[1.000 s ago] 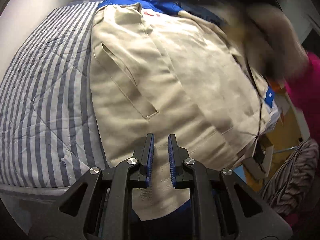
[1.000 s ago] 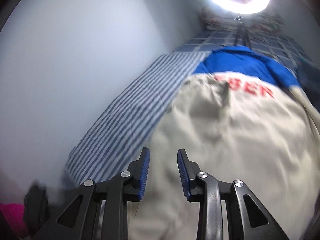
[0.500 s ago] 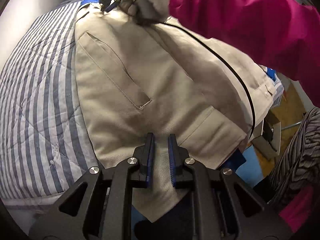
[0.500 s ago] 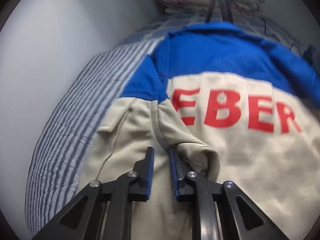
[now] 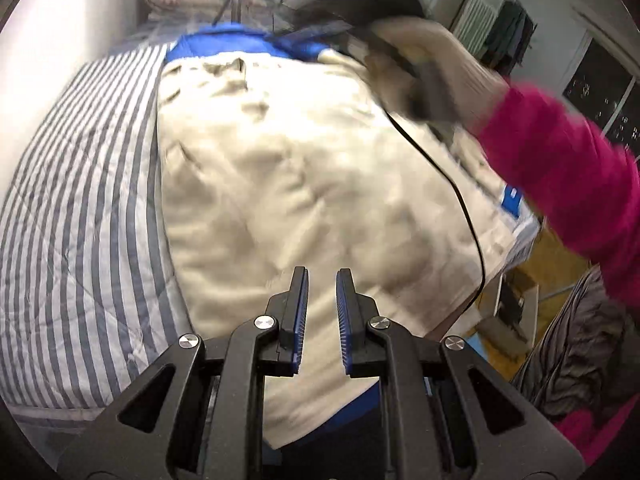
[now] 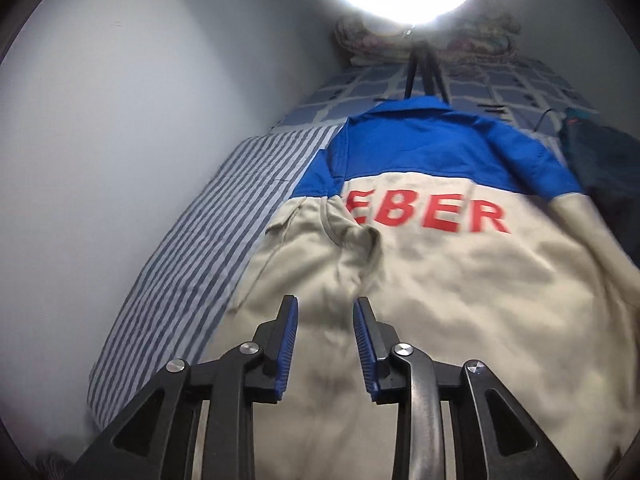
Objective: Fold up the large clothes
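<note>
Striped bedspread [image 5: 80, 240] under beige-and-blue jacket [image 6: 460, 300], blurred, lettering partly covered.

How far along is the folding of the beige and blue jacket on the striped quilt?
Early. Done: the beige and blue cotton jacket lies back-up on the grey striped quilt, one beige sleeve folded across its back. In hand: nothing; the right hand-held gripper is opening above the cloth, and the left hand-held gripper grips nothing. Left: the other sleeve and the body folds.
</note>
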`<state>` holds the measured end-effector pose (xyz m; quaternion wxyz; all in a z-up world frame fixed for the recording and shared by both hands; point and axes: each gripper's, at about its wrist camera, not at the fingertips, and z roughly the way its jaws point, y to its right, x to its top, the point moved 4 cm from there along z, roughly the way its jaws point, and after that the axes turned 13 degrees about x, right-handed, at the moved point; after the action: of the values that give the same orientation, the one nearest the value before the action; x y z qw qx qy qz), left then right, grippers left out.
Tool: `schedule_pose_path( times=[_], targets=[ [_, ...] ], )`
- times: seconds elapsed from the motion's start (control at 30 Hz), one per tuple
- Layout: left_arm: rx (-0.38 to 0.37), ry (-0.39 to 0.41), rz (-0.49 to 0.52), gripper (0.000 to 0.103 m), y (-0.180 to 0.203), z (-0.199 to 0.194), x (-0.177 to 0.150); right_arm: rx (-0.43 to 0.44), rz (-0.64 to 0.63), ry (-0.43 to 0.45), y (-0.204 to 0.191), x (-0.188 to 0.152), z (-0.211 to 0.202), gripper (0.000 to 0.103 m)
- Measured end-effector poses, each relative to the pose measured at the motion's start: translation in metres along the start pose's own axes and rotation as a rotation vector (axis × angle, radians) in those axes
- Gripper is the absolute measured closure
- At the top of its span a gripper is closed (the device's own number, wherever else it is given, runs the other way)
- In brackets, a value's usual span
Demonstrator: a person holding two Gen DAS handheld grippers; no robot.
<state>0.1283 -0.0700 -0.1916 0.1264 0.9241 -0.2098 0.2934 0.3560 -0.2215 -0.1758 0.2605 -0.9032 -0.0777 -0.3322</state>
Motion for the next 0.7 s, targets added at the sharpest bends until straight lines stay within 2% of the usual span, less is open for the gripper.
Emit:
schedule_pose_path(
  times=[0.1, 0.13, 0.2, 0.4, 0.53, 0.7],
  targets=[
    [-0.009, 0.049, 0.006, 0.071, 0.011, -0.011, 0.015, -0.008, 0.008, 0.025, 0.003, -0.023, -0.054, 0.069],
    [-0.005, 0.064, 0.015, 0.069, 0.014, -0.014, 0.02, -0.012, 0.012, 0.036, 0.006, -0.028, -0.07, 0.065],
    [-0.011, 0.086, 0.033, 0.069, 0.02, -0.02, 0.03, -0.046, 0.015, 0.06, 0.011, -0.045, -0.107, 0.06],
    [-0.044, 0.083, 0.022, 0.068, 0.035, -0.019, 0.052, -0.121, 0.084, 0.129, 0.046, -0.089, -0.2, 0.06],
    [-0.082, 0.059, -0.009, 0.068, 0.044, -0.016, 0.062, -0.2, 0.175, 0.196, 0.088, -0.118, -0.26, 0.06],
    [-0.106, 0.012, -0.051, 0.068, 0.049, -0.003, 0.071, -0.293, 0.292, 0.234, 0.14, -0.158, -0.308, 0.058]
  ],
)
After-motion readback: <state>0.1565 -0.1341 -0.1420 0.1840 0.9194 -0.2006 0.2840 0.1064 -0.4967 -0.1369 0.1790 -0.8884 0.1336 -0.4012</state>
